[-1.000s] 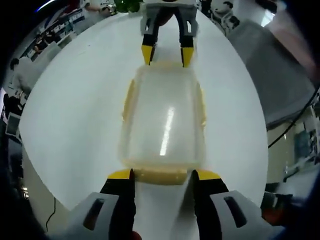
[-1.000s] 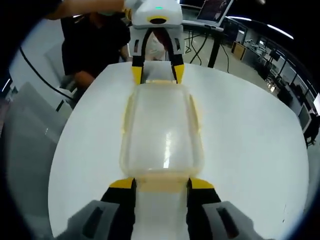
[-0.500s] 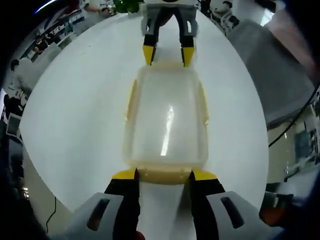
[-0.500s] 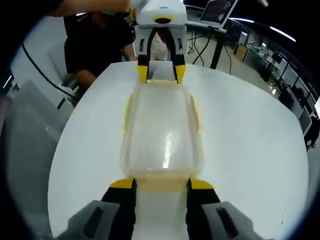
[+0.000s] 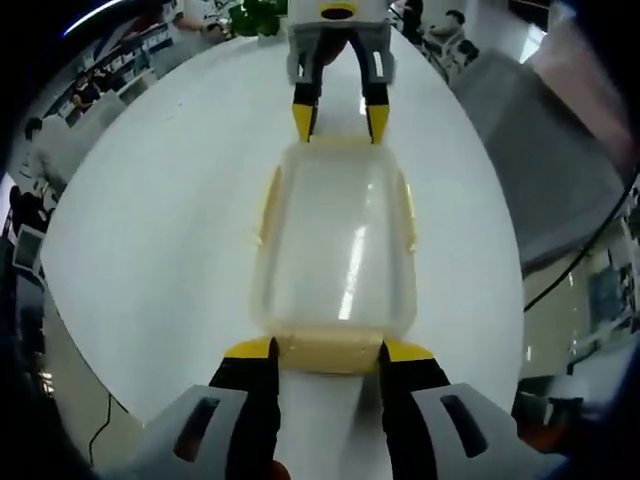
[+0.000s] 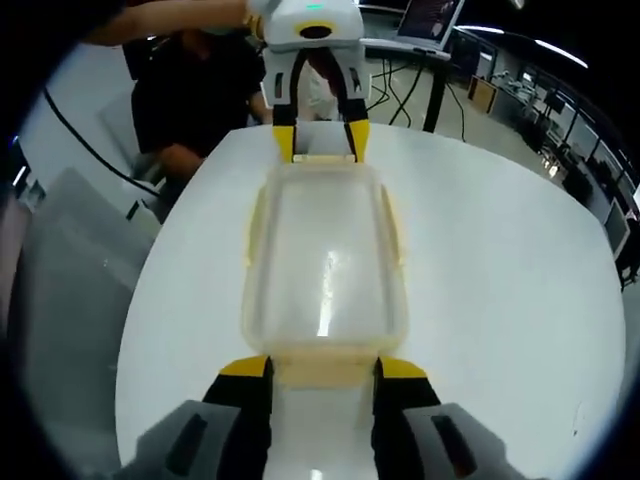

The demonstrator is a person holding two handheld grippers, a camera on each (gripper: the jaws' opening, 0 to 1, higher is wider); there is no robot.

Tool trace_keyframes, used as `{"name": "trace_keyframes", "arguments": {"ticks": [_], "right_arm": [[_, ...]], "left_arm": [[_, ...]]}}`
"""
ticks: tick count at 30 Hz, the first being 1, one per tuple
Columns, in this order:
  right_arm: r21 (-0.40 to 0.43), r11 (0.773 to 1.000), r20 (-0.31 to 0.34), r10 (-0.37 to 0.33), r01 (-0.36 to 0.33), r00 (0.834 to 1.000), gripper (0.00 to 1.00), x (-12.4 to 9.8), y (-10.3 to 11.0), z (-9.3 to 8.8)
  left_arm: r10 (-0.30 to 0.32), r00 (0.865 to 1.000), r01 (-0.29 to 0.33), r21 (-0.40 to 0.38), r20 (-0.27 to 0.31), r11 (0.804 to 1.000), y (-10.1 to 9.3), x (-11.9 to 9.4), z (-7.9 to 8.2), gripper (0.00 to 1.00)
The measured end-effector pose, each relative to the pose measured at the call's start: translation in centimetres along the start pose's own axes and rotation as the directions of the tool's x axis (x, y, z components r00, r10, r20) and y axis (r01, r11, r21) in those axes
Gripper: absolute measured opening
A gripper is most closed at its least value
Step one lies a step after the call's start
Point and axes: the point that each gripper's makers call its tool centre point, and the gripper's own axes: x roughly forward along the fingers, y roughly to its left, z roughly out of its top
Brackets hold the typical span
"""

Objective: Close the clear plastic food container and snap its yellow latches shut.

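Left gripper view: nearest, the left gripper (image 5: 325, 350) has its jaws set apart, one at each end of the near yellow latch (image 5: 325, 352), tips touching it but clamping nothing. Beyond lies the box (image 5: 338, 240), lid on, near the middle of the white table (image 5: 150, 220), with a yellow latch along each long side as well. At the far end the right gripper (image 5: 339, 122) stands the same way, jaws spread over the far latch.

Right gripper view: the right gripper (image 6: 322, 368) brackets its own latch (image 6: 322, 368), the box (image 6: 322, 255) stretches away, and the left gripper (image 6: 320, 142) meets it at the far end, with a person behind near the table's far edge.

I judge the end latches are the step in hand. To do it well, press both down and inward together, so the box cannot slide, keeping each push square to the hinge line. Whether these latches are already seated I cannot tell.
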Motion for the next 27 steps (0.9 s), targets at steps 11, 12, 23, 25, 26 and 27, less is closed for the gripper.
{"name": "trace_keyframes", "arguments": {"ticks": [11,12,23,25,26,27], "right_arm": [[-0.019,1.0,0.014,-0.02,0.02,1.0,0.36,-2.3,0.4,0.0],[-0.019,1.0,0.015,-0.019,0.02,1.0,0.36,-2.5,0.5,-0.1],[-0.006,1.0,0.006,-0.03,0.03,1.0,0.36,-4.4,0.5,-1.1],[-0.006,0.999,0.005,-0.034,0.034,0.999,0.36,-4.8,0.4,-1.2],[-0.005,0.999,0.006,-0.036,0.036,0.999,0.36,-5.1,0.4,-1.3],[-0.003,0.999,0.008,-0.038,0.038,0.999,0.36,-5.4,0.5,-1.4]], "left_arm": [[0.012,0.999,-0.012,-0.003,0.035,1.0,-0.5,-1.1,1.8,0.37],[0.011,0.999,-0.011,-0.001,0.032,1.0,-0.6,-1.1,2.1,0.37],[-0.002,1.0,0.002,0.009,0.027,1.0,-0.2,-1.5,4.1,0.37],[0.0,1.0,0.0,0.011,0.029,1.0,-0.2,-1.6,4.5,0.37],[0.003,1.0,-0.003,0.013,0.03,1.0,-0.2,-1.6,4.7,0.37],[0.004,1.0,-0.004,0.012,0.031,1.0,-0.1,-1.6,4.7,0.37]]}}
